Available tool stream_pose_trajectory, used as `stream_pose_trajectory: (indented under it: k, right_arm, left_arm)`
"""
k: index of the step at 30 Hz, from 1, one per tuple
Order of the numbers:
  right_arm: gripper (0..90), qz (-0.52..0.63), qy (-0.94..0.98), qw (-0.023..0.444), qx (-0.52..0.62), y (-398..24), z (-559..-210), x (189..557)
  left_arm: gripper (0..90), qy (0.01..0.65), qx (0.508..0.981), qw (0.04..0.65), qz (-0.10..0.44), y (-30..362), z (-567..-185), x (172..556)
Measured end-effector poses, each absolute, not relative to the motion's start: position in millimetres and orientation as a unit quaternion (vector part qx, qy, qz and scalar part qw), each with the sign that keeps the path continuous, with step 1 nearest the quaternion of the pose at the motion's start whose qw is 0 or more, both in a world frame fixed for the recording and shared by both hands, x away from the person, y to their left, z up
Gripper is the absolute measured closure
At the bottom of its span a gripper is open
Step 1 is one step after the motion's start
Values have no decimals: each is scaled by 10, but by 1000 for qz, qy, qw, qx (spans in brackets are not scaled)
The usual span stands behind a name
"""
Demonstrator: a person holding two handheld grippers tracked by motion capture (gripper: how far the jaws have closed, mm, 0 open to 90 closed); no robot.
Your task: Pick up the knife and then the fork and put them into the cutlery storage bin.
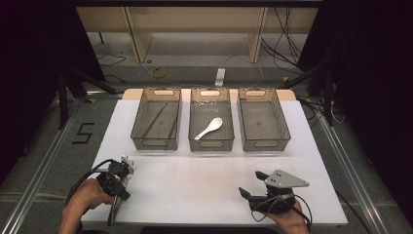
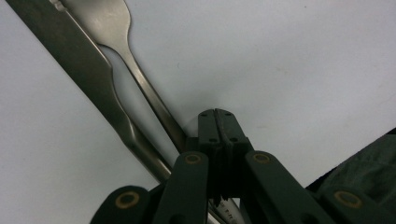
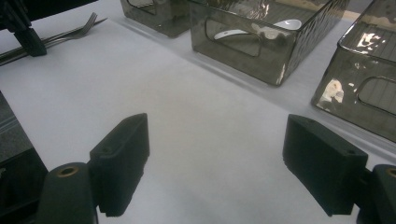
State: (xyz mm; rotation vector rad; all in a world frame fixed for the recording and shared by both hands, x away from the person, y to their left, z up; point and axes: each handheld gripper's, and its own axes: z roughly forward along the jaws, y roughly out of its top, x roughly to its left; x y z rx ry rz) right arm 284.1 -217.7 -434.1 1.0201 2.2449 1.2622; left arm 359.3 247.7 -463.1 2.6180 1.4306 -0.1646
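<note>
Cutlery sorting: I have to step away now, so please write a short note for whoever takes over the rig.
Left tongs: shut, tips by the handles of the fork and knife at the table's front-left; whether they hold anything is unclear.
Right tongs: open, empty.
Done: white spoon in the middle bin; thin dark sticks in the left bin.
Left: fork and knife not yet binned; right bin empty.

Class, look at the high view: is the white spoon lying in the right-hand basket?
No. The white spoon lies in the middle basket of the three, while the right basket holds nothing that can be seen.
</note>
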Motion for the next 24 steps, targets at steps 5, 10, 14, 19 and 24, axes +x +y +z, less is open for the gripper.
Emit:
stream_pose_trajectory:
  k: [5,10,14,19,24]
  right_arm:
    - [238,450,795,185,362,-2180,-4340,2842]
    - [238,450,795,185,362,-2181,-4340,2845]
    - [238,448,796,185,363,-2177,-4339,2842]
    - [238,449,795,184,363,-2177,-4340,2848]
    - [238,448,796,185,363,-2174,-4340,2846]
  left_arm:
    - [837,502,857,110,-39,2576,-4521,3596]
    - [638,545,829,129,-1,2720,-4411,3599]
    - [500,568,815,112,12,2776,-4447,3595]
    - [446,582,808,95,8,2816,-4508,3592]
    - [478,585,806,88,-1,2813,-4576,3596]
